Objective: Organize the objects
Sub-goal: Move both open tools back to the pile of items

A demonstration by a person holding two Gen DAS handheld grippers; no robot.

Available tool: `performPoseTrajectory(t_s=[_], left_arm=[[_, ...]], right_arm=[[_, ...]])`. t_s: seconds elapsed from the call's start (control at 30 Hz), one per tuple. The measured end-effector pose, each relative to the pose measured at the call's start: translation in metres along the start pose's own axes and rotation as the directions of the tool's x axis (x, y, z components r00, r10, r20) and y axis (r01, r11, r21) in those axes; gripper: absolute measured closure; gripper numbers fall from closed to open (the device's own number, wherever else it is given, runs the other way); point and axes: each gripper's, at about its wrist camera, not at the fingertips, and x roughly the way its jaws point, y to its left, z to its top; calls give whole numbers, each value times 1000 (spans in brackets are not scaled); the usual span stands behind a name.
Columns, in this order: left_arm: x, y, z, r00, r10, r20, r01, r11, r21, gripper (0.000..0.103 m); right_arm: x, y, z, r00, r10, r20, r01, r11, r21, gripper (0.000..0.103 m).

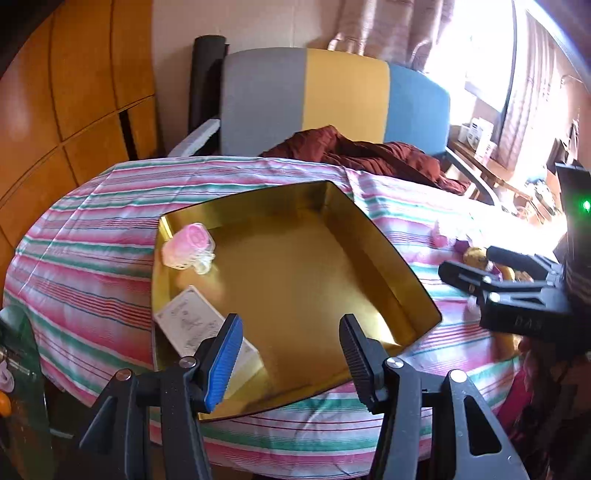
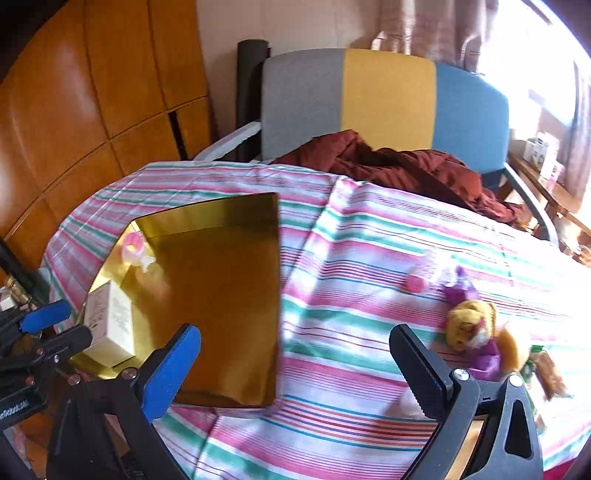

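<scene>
A shallow gold tray point(image 1: 295, 273) is laid flat on the striped cloth; a pink-capped clear item point(image 1: 190, 249) and a white carton point(image 1: 203, 328) are held along its left side. Outside it, a small plush toy point(image 2: 476, 328) and what seems a pink cap point(image 2: 415, 283) are left lying.

I see a table point(image 2: 351, 280) under a cloth striped pink, green and white. Behind it stands a chair point(image 2: 388, 99) with a back in 3 panels: grey, yellow, blue; a dark red blanket point(image 2: 406, 166) is heaped on its seat. Wood panels point(image 1: 74, 92) line the left wall. A curtain point(image 2: 424, 26) hangs by a window point(image 1: 476, 48) at right, where sunlight washes out the view.
</scene>
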Motion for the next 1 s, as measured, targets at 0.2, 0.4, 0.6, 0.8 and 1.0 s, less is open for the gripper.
performPoseTrajectory(t_s=[0.2,0.4,0.6,0.8,1.0], left_arm=[[5,-21,-1,999,-29,-22,30,999,44,48],[10,-37,-1,997,-57,-44,60,995,76,48],[15,-53,4,994,-91,-54,96,990,105,48],[26,-73,8,990,-115,-87,126,982,138,48],[41,-98,15,985,-125,-122,145,973,178,48]], right_arm=[[-9,-32,2,998,-63,20,63,998,30,0],[-18,-70,8,990,-136,34,134,989,56,0],[-19,-130,18,967,-254,25,250,962,113,0],[-15,-200,19,928,-373,18,361,910,204,0],[-4,-261,-3,931,-361,-53,352,850,392,0]])
